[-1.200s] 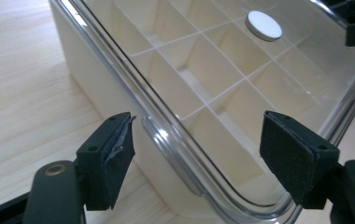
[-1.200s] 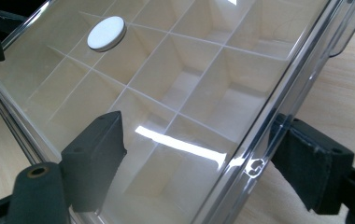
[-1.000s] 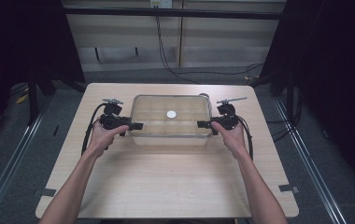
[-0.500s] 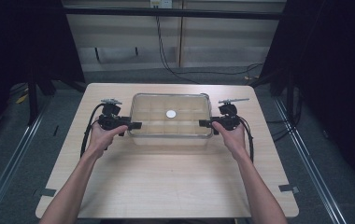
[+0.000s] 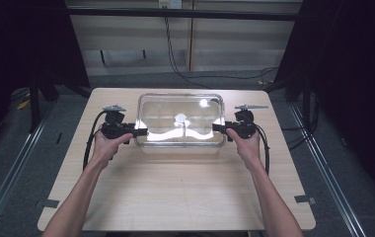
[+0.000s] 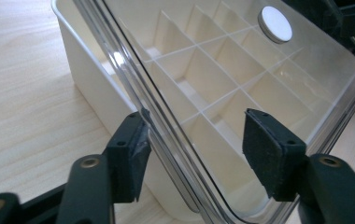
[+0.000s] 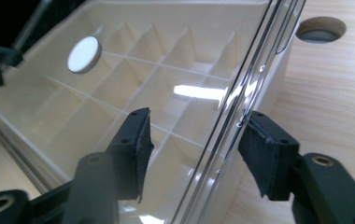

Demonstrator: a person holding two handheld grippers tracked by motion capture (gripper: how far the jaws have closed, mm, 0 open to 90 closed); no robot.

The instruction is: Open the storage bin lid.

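A white divided box (image 5: 180, 143) under a clear lid (image 5: 166, 111) sits at the table's middle back. A white round disc (image 5: 180, 117) lies on the lid. My left gripper (image 5: 138, 132) is at the box's left end and my right gripper (image 5: 217, 128) at its right end. In the left gripper view the lid's rim (image 6: 166, 135) runs between the left gripper (image 6: 196, 149) jaws, close to the left pad (image 6: 130, 156). In the right gripper view the lid's rim (image 7: 222, 135) crosses the right gripper (image 7: 201, 149) gap near the right pad (image 7: 262, 156). Both pairs of jaws have just been closing and are still open.
The light wooden table (image 5: 175, 192) has free room in front of the box and narrow strips beside each hand. A round hole (image 7: 320, 29) is cut in the tabletop past the box's far corner. Cables (image 5: 89, 143) trail from both grippers.
Both hands stay at the ends of the box. The right gripper has shifted slightly. The box and the disc have not moved.
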